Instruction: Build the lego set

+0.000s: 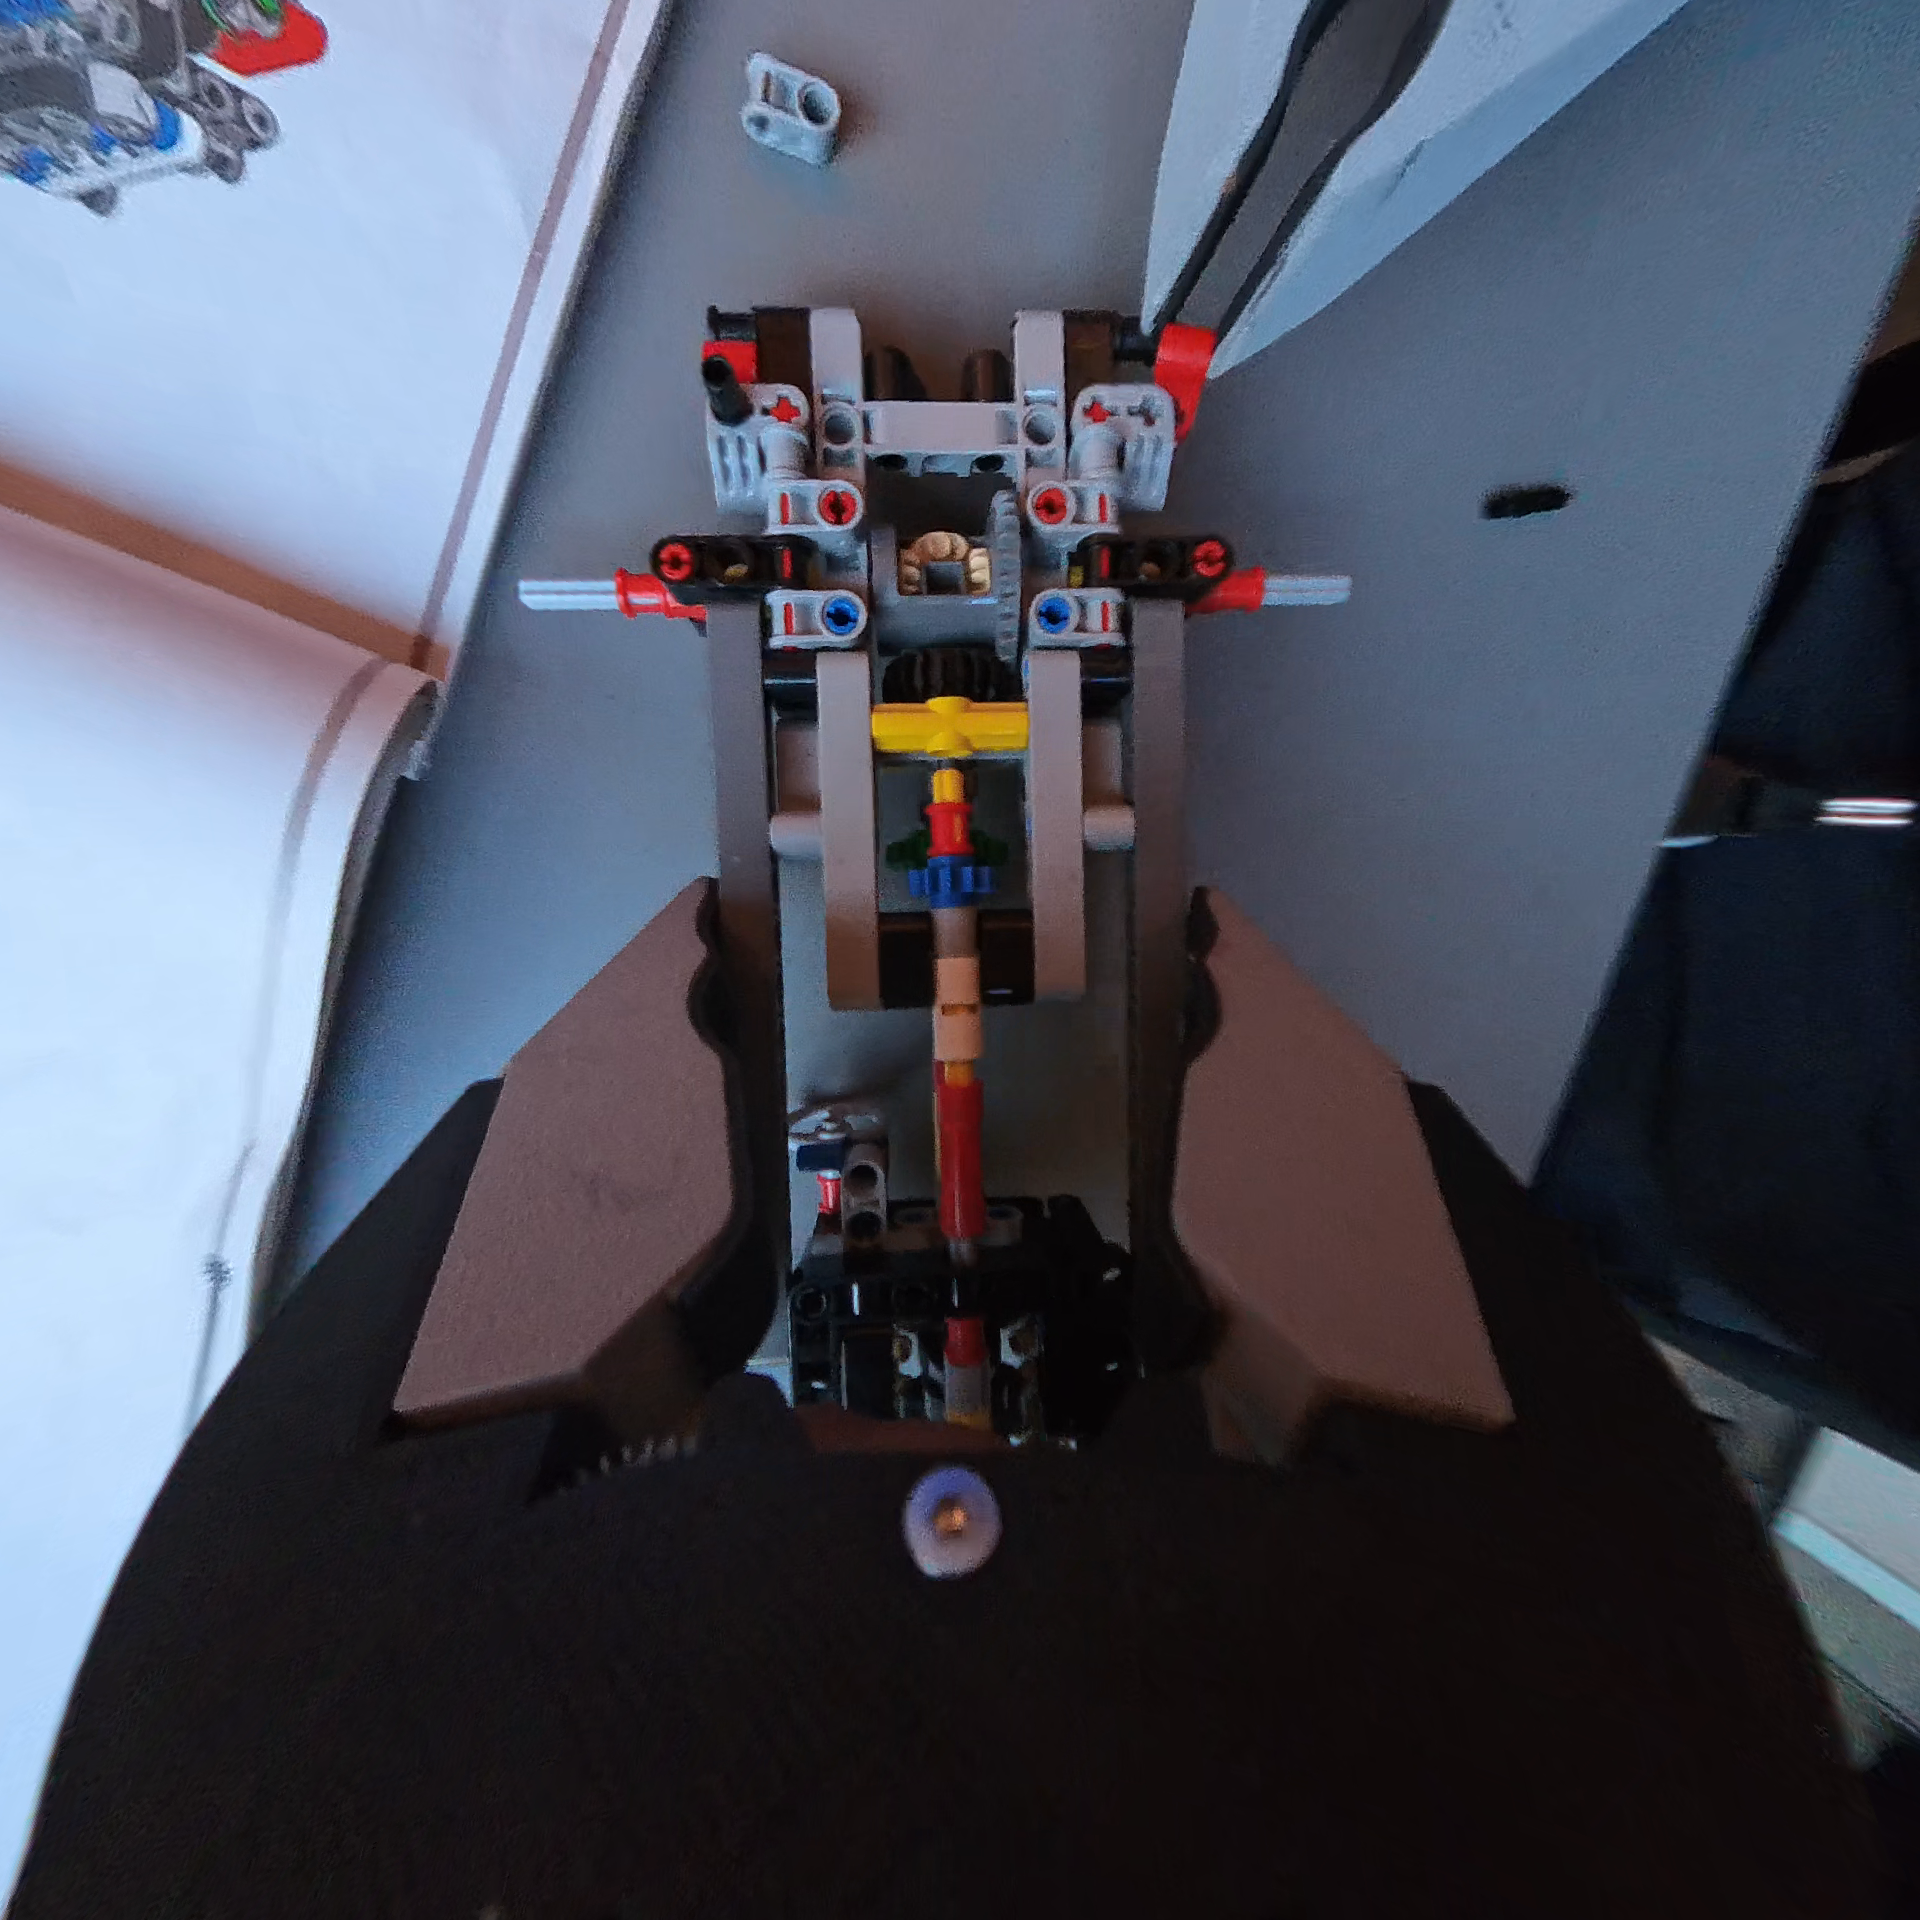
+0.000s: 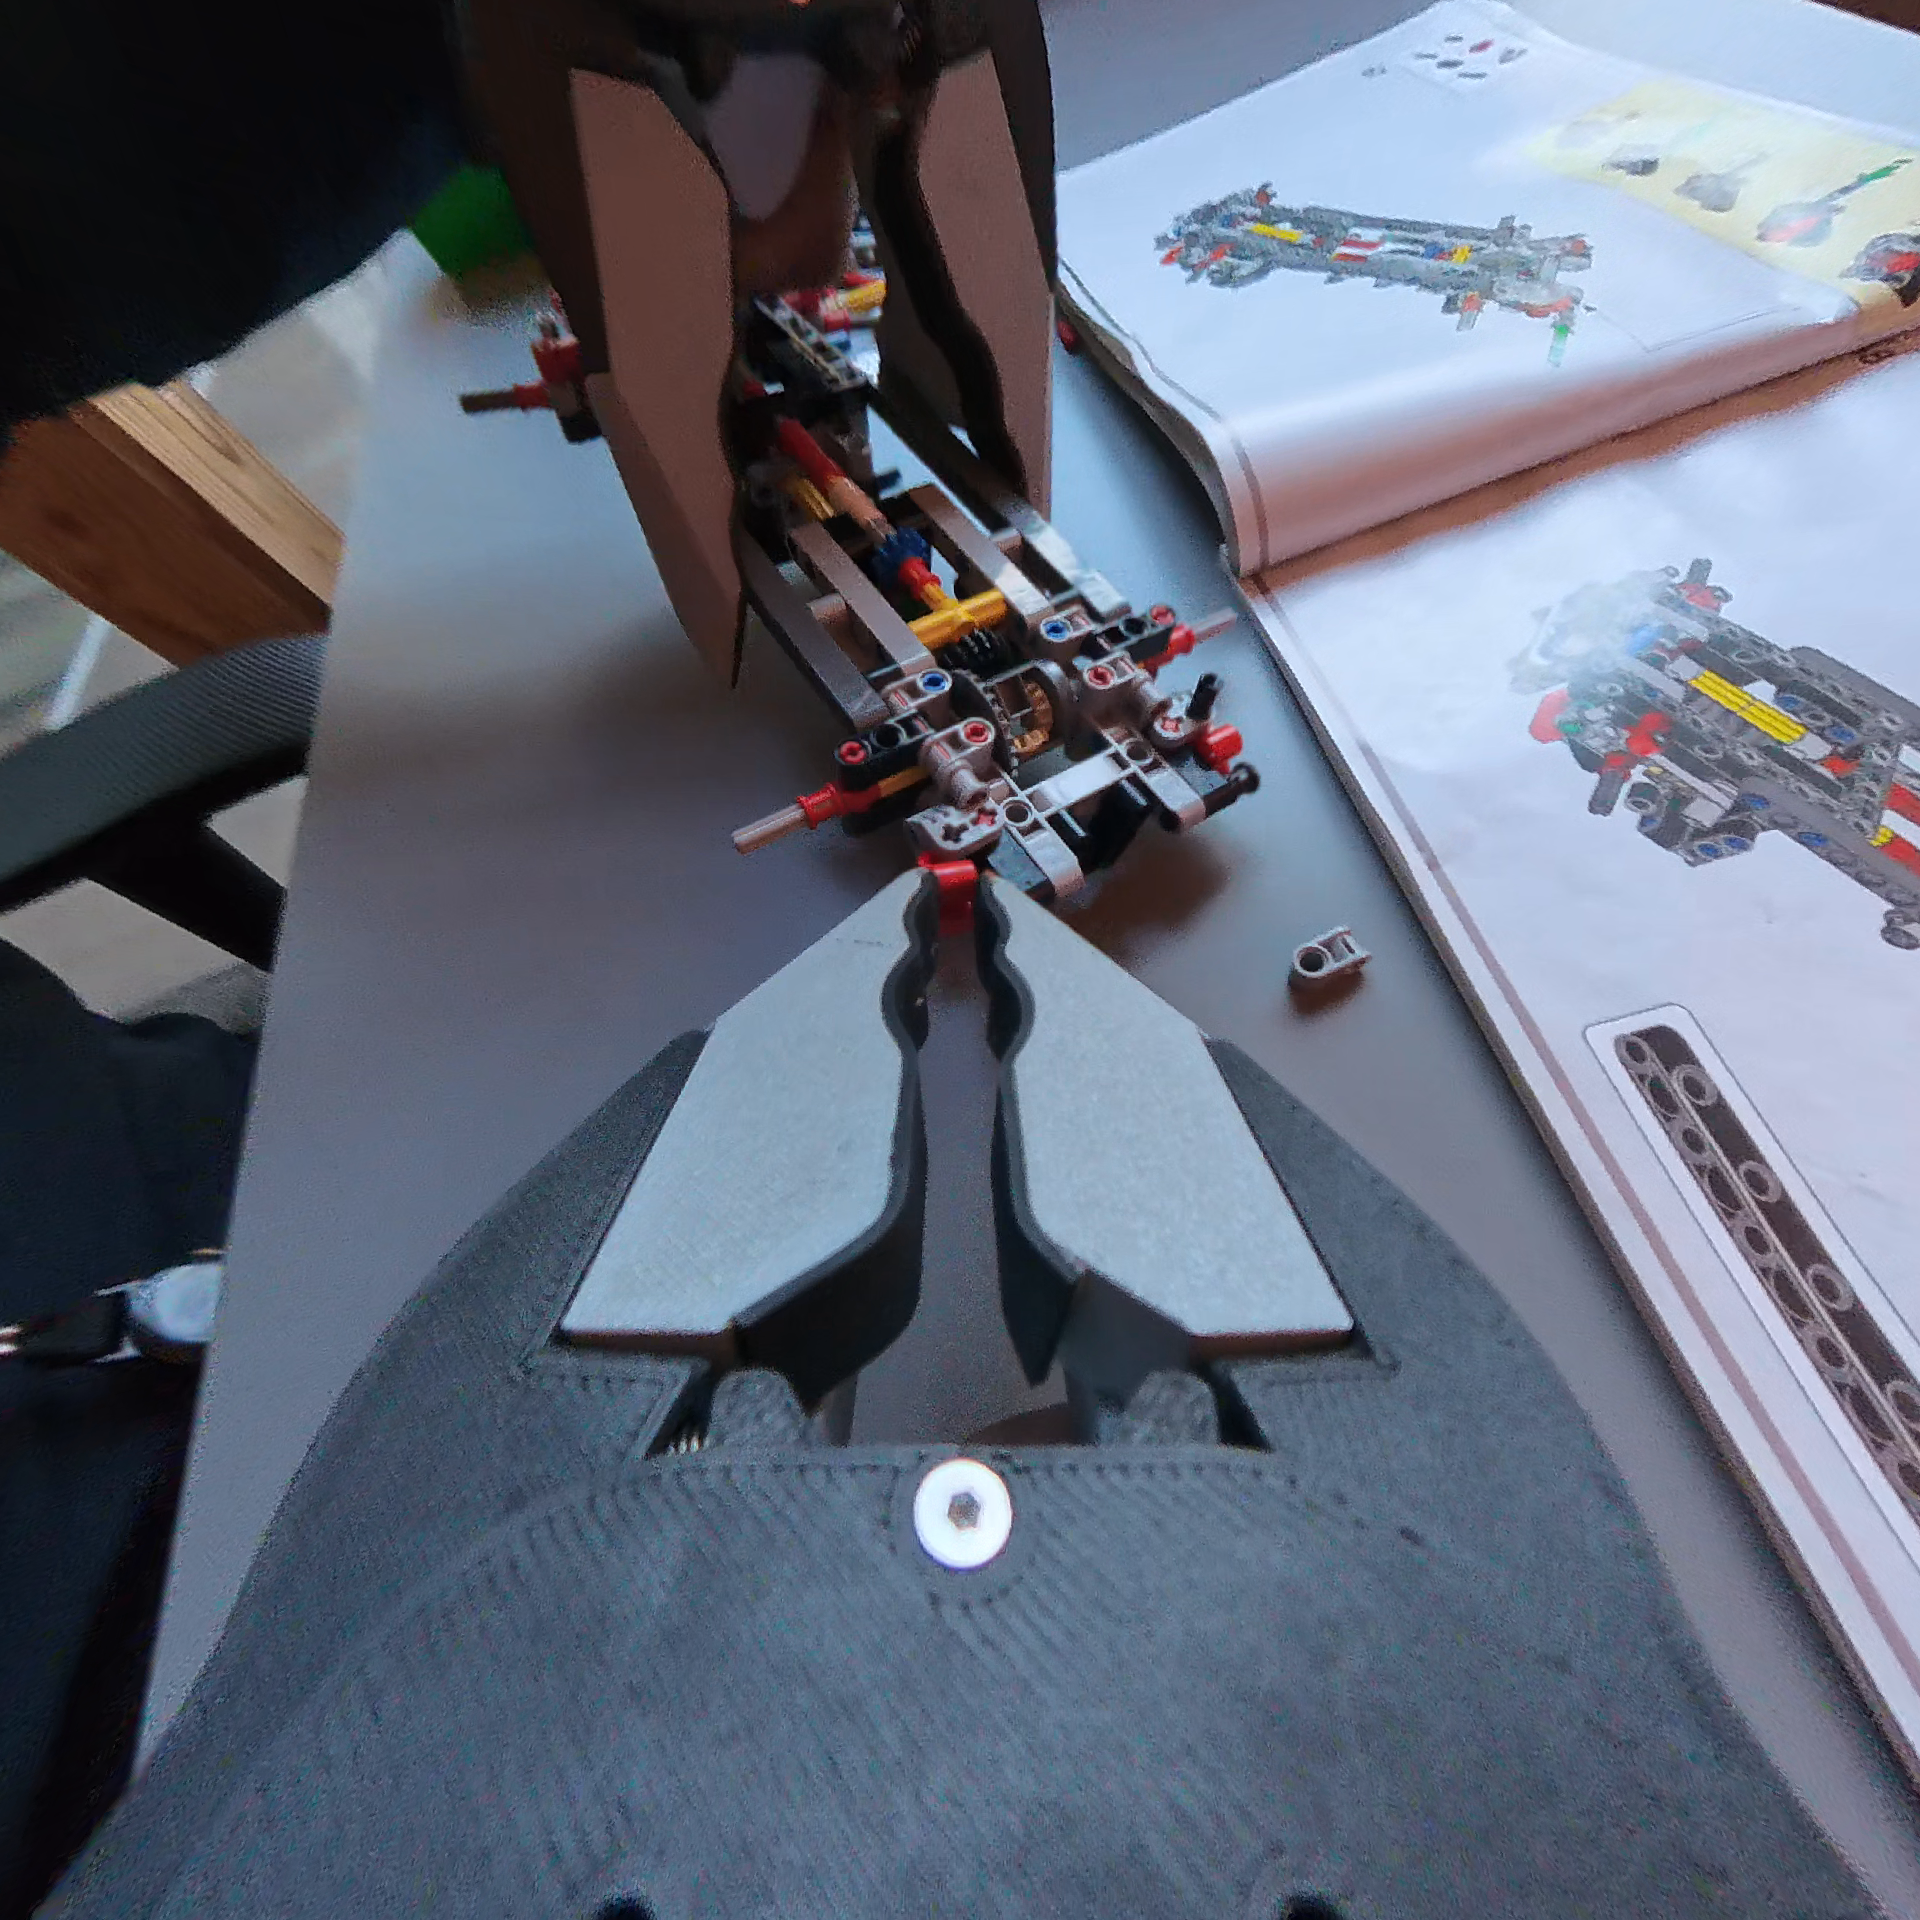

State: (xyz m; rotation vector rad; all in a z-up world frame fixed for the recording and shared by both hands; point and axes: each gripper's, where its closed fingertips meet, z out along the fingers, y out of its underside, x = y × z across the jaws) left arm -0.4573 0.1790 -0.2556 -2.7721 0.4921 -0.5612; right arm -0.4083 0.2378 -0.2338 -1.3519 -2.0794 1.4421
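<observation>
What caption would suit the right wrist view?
Right gripper fingers pinch a red connector at the end of a toy brick chassis on a grey table.

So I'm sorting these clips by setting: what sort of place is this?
Probably a desk or hobby table set up for model building. A part-built brick chassis lies on the grey tabletop, an open instruction booklet beside it, and part of a chair shows at the table's edge.

No writing can be read anywhere; the open instruction booklet [image 2: 1558,436] along the tabletop's [image 2: 499,852] edge shows only printed model drawings, blurred.
</observation>
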